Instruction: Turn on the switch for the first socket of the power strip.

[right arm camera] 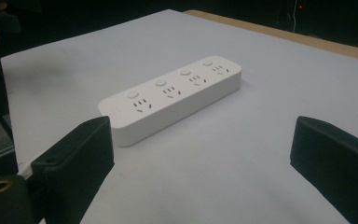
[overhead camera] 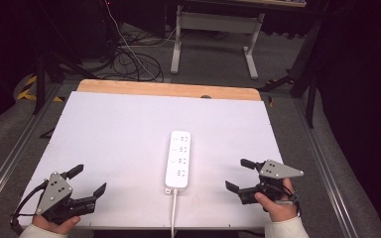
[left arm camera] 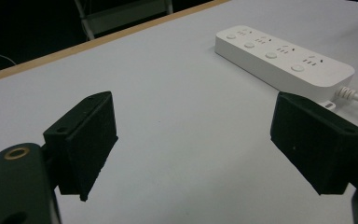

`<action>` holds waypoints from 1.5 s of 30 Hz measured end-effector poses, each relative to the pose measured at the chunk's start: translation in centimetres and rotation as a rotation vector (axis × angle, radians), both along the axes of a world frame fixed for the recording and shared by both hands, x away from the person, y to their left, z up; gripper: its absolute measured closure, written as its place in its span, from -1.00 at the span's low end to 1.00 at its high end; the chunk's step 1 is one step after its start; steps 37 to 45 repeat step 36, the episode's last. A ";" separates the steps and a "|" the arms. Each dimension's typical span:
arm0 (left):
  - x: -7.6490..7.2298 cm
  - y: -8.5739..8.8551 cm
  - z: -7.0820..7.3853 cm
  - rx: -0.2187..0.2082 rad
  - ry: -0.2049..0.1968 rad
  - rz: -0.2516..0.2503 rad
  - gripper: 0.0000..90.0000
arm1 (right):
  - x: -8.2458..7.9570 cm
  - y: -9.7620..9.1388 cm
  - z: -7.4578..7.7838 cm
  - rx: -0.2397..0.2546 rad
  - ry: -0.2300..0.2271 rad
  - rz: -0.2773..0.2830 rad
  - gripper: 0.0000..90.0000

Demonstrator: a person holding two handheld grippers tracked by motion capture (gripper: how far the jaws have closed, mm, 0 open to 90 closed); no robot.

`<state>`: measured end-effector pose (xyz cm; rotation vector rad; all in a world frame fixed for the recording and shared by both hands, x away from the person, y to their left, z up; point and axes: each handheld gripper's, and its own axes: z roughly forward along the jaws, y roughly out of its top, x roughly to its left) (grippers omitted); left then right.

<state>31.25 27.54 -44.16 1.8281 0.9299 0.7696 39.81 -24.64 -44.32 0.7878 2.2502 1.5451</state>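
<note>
A white power strip [overhead camera: 178, 158] with several sockets and round buttons lies lengthwise in the middle of the white tabletop [overhead camera: 129, 129], its white cord [overhead camera: 173, 213] running off the near edge. My left gripper [overhead camera: 88, 179] rests low at the near left corner, open, nothing between its black jaws; in the left gripper view [left arm camera: 193, 149] the power strip [left arm camera: 284, 58] lies ahead to the right. My right gripper [overhead camera: 240, 174] sits at the near right, open and empty, pointing left toward the strip. In the right gripper view [right arm camera: 200, 168] the power strip [right arm camera: 172, 95] lies just beyond the jaws.
A wooden edge [overhead camera: 168, 89] borders the table's far side. Beyond it stand a white desk frame [overhead camera: 213, 34] and loose cables [overhead camera: 134, 62] on a grey floor. Metal rails [overhead camera: 322, 163] run along both table sides.
</note>
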 end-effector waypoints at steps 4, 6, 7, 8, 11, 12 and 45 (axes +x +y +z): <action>0.0 0.0 0.0 0.006 0.003 -0.002 -0.66 | -0.1 -0.6 -1.0 -0.002 0.008 -0.019 -0.85; 0.0 0.0 0.0 0.002 0.006 -0.001 -0.66 | -0.2 -0.9 -1.5 0.002 0.014 -0.025 -0.86; 0.0 0.0 0.0 0.002 0.006 -0.001 -0.66 | -0.2 -1.0 -1.7 0.000 0.016 -0.027 -0.86; 0.1 0.0 -0.1 0.000 0.007 -0.001 -0.67 | -0.2 -1.2 -1.9 -0.004 0.023 -0.032 -0.85; 0.2 0.0 -0.1 0.000 0.010 0.000 -0.68 | -0.3 -1.5 -2.6 -0.029 0.045 -0.039 -0.85; 0.2 0.0 -0.1 0.003 0.013 -0.001 -0.68 | -0.3 -1.6 -2.8 -0.035 0.052 -0.040 -0.86; 0.9 0.1 -0.8 0.016 0.024 0.014 -0.74 | -1.1 -1.9 -3.2 -0.105 -0.019 -0.090 -0.87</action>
